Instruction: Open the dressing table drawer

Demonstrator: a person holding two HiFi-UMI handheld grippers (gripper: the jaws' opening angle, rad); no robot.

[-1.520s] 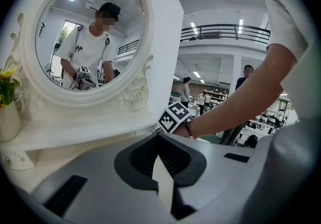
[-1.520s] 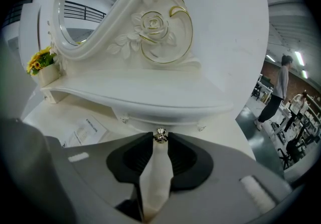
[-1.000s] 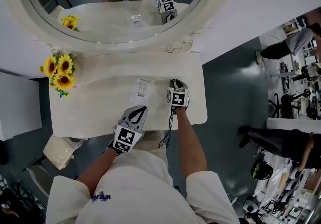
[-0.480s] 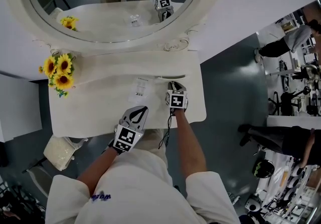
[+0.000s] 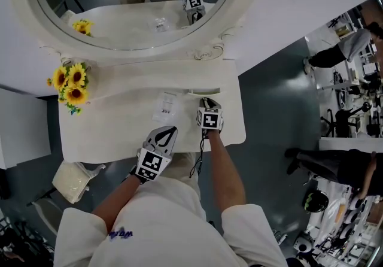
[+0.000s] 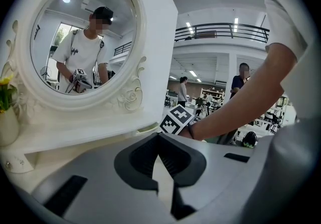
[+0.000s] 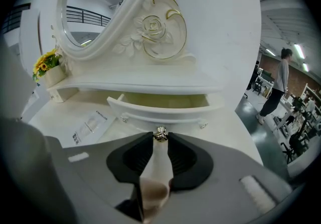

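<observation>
The white dressing table (image 5: 114,134) carries an oval mirror (image 5: 131,2). A small drawer (image 5: 202,91) under the mirror base stands partly pulled out; in the right gripper view its front (image 7: 165,114) shows, with the hollow behind it. My right gripper (image 5: 207,103) is shut on the drawer's small metal knob (image 7: 160,134), which sits between the jaw tips. My left gripper (image 5: 167,133) hovers over the table's front edge, left of the right one. It is shut with nothing in it, tips meeting (image 6: 159,136) in its own view.
A vase of sunflowers (image 5: 70,83) stands at the table's back left. A flat clear packet with a label (image 5: 167,106) lies mid-table, left of the drawer. A cream stool (image 5: 73,179) sits below the table's left corner. People and equipment are at the far right.
The drawer front has come out from under the mirror base, and the right gripper has drawn back slightly with the knob. The left gripper has stayed put.
</observation>
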